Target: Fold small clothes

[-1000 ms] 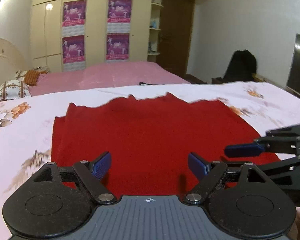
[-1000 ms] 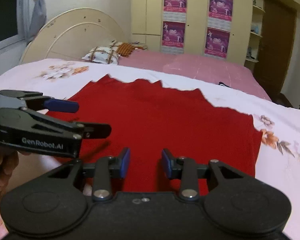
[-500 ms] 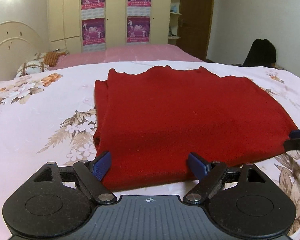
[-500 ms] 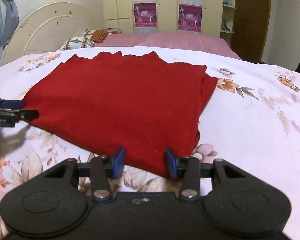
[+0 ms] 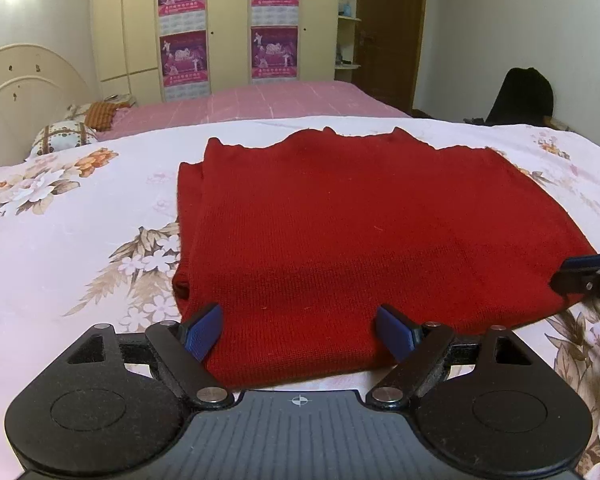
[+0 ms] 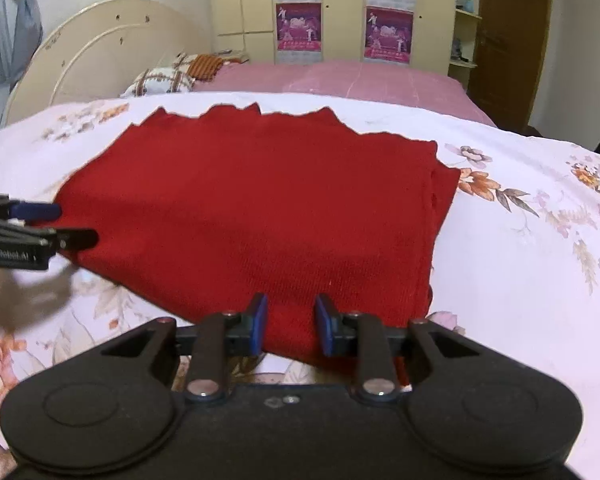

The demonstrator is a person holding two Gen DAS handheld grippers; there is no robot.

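Red knitted garment (image 5: 364, 240), already folded at least once, lies flat on the bed's white floral bedsheet (image 5: 60, 232), near edge toward both cameras, doubled layers showing along its side edges. Step in hand, as judged: setting up the next fold by taking the near hem at two points. Left gripper (image 5: 300, 334): blue-padded fingers (image 5: 202, 332) spread wide over the near-left part of the hem, cloth between them but not pinched; released. Right gripper (image 6: 291, 330): jaws have just been closing, now a narrow gap over the near-right part of the hem; fabric sits between the fingers (image 6: 258, 328), but whether the pads are pressing on it cannot be told. Next move likely calls for both grippers to clamp the hem through all layers, then lift evenly and carry it toward the far edge. Pink bed (image 5: 260, 100) behind is not involved.
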